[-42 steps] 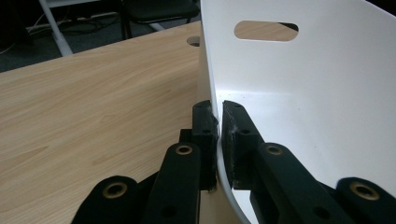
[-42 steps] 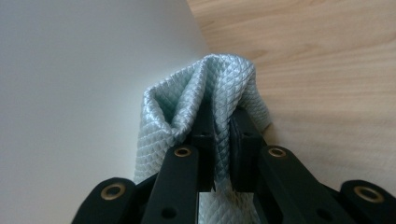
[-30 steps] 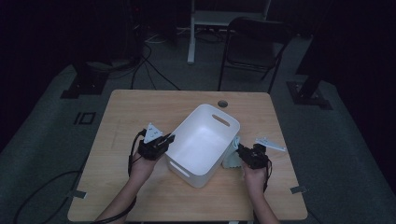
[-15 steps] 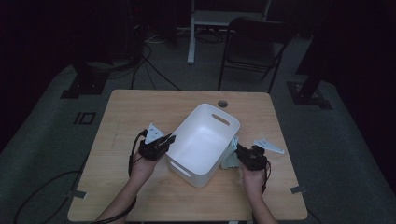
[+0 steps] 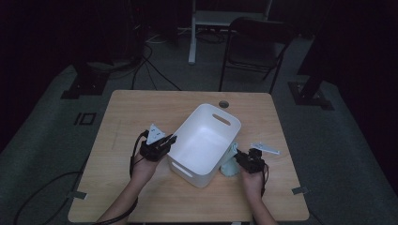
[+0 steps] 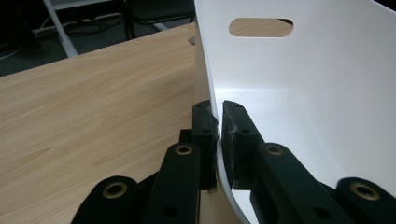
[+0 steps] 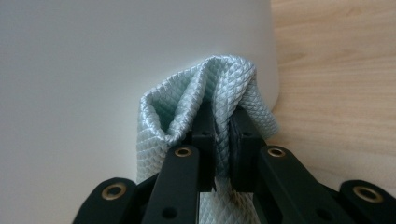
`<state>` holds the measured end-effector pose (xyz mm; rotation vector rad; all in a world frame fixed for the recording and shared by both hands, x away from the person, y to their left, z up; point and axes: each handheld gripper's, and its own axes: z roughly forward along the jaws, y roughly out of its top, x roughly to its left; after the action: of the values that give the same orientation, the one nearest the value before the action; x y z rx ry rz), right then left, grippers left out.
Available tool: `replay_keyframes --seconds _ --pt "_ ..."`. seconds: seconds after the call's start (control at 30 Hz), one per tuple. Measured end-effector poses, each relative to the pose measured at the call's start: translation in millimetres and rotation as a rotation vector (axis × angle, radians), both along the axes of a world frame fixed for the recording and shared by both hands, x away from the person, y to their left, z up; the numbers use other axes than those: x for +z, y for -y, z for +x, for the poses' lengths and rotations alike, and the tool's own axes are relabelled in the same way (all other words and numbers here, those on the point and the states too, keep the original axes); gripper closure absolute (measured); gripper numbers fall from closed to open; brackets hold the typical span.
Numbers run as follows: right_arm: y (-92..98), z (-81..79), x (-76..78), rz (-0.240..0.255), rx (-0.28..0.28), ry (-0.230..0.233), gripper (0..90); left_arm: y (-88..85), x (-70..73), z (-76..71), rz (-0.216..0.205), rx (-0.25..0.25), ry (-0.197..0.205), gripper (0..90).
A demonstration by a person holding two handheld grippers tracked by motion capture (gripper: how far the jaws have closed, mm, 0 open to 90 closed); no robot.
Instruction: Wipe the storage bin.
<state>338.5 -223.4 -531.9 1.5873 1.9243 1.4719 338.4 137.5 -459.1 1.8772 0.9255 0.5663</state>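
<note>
The left gripper [image 6: 217, 140] is clamped on the wall of the white bin [image 5: 202, 140], which stands mid-table [image 5: 141, 108]. The right gripper [image 7: 223, 135] pinches a pale green cloth [image 7: 205, 88], bunched against the bin's outer wall.

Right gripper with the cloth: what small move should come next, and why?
Probably lift the cloth up over the bin's rim. The right gripper pinches it bunched against the bin's outer wall, down on the table, while the left gripper clamps the opposite wall, steadying the bin.
</note>
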Motion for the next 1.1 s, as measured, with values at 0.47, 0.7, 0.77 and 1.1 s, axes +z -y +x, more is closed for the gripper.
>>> replay_keyframes --seconds 0.47,0.7,0.77,1.1 --pt "-9.5 -27.1 37.7 0.046 0.054 0.120 83.5 2.6 0.1 -1.4 0.002 0.022 0.000 84.2" --pt "-15.1 -36.0 48.4 0.037 0.064 0.166 83.4 4.2 0.3 -4.3 0.014 0.020 0.006 84.2" --pt "-14.8 -35.1 47.7 0.044 0.059 0.163 83.4 4.8 0.5 -5.0 0.017 0.024 0.005 84.1" --pt "-15.5 -33.5 40.3 0.030 0.060 0.154 83.5 6.4 0.3 -6.7 0.017 0.024 0.007 84.0"
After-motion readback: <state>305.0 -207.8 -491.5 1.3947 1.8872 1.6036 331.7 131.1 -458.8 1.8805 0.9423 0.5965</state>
